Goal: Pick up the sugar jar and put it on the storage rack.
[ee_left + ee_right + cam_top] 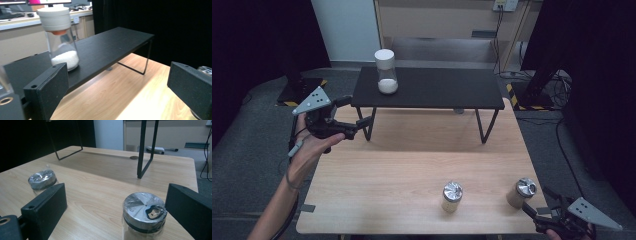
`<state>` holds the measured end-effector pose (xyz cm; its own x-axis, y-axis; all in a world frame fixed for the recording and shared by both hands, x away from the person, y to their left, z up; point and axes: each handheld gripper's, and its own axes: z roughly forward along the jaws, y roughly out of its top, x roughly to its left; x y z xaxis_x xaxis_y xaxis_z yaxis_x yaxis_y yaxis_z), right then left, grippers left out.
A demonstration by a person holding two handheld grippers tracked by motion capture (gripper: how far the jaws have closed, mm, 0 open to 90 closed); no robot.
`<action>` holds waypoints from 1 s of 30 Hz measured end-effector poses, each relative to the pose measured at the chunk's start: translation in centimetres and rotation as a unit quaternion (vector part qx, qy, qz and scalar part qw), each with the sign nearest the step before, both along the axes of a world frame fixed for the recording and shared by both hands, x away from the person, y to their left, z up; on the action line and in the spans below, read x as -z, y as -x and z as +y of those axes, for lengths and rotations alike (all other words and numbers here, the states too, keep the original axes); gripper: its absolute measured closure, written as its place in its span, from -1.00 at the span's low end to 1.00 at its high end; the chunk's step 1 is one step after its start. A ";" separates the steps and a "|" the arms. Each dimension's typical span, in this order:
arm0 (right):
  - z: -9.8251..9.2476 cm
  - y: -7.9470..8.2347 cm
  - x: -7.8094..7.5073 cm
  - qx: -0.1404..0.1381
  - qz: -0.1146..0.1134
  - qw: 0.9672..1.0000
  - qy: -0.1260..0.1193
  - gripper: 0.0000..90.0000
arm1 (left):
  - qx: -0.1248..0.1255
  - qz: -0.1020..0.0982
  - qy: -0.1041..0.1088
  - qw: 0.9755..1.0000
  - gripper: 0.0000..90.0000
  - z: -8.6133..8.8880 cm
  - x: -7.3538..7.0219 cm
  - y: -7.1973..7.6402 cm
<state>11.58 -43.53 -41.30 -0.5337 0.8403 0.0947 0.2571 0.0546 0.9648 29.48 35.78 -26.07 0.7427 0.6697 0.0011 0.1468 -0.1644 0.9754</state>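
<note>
A glass jar with a white cap (386,71) and white powder in its bottom stands at the left end of a black shelf (437,89). My left gripper (354,112) hovers open just off that end, empty; its view has the jar (61,37) ahead, above its left jaw. Two small silver-lidded jars stand near the front edge: one in the middle (452,196), one at the right (522,192). My right gripper (539,201) is open at the front right corner. The right jar (143,213) sits between its jaws, nearer the right one, untouched; the other jar (42,180) is farther left.
The shelf stands on thin black wire legs (484,127) at the back of the wooden table (422,155). A person's left forearm (287,195) comes in at the front left. Cables (562,95) and a stand base lie on the floor at the right.
</note>
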 end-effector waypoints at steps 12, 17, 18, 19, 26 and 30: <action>0.1 0.0 -0.1 -0.001 -0.001 1.000 0.003 -0.90 | 0.023 -0.014 0.011 1.000 -0.95 1.5 4.0 2.4; 0.2 0.0 -0.1 -0.001 -0.001 1.000 0.004 -0.90 | 0.028 -0.020 0.018 0.999 -0.94 2.0 5.3 3.2; 0.2 0.0 -0.1 -0.001 -0.001 1.000 0.004 -0.90 | 0.026 -0.020 0.021 0.999 -0.94 2.0 5.6 3.4; 0.2 0.0 -0.1 -0.001 0.000 1.000 0.004 -0.90 | 0.027 -0.019 0.024 0.999 -0.94 2.1 5.8 3.6; 0.2 0.0 -0.1 -0.001 -0.002 1.000 0.005 -0.90 | 0.025 -0.018 0.016 0.999 -0.94 2.0 7.2 4.9; 0.2 0.0 -0.1 -0.002 -0.004 1.000 0.006 -0.90 | 0.021 -0.012 0.022 0.999 -0.95 2.2 8.4 5.6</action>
<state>11.53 -43.29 -41.19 -0.5373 0.8394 0.0816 0.2502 0.0663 0.9659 23.89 38.01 -34.43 0.7707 0.6371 -0.0093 0.1166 -0.1268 0.9851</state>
